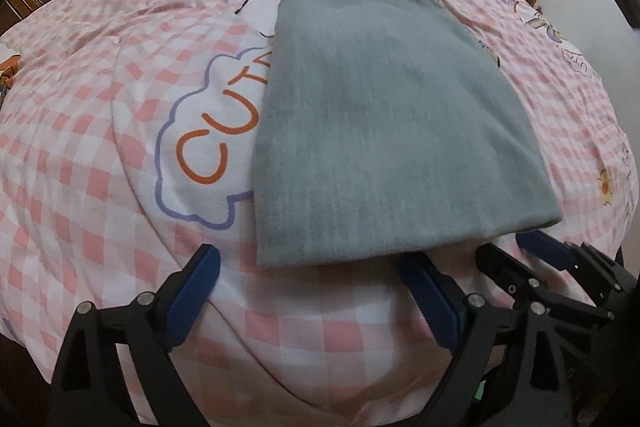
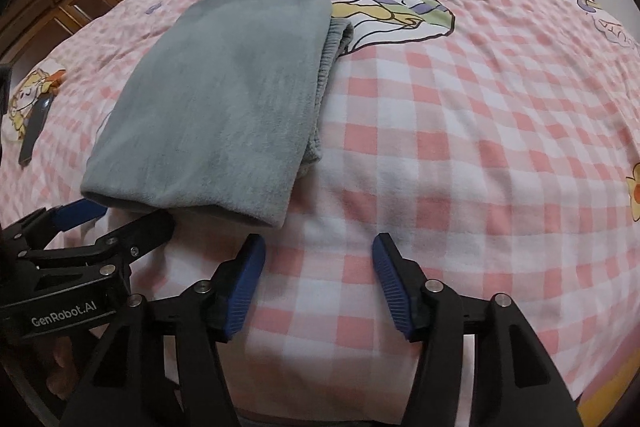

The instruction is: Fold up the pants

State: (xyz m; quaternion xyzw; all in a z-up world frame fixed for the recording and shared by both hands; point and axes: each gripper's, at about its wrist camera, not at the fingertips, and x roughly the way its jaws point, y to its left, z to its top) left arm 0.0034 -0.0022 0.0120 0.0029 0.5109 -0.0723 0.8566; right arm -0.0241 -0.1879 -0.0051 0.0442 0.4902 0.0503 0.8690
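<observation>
"GenRobot.AI" is showing on the left gripper (image 2: 84, 227); grey pants (image 2: 224, 99) are lying folded on the bed (image 2: 460, 131), both grippers' jaws standing open, empty.

We find both wrist views evenly and softly lit, rather dim, with no glare. Strong fisheye distortion bulges the checked bedspread (image 1: 100, 155) and curves its far edge; black vignetting fills the picture corners. The grey pants (image 1: 380, 115) look slightly soft, the weave smeared. Faint shadow lies under their near edge. The gripper fingers (image 2: 244, 283) appear comparatively sharp.
</observation>
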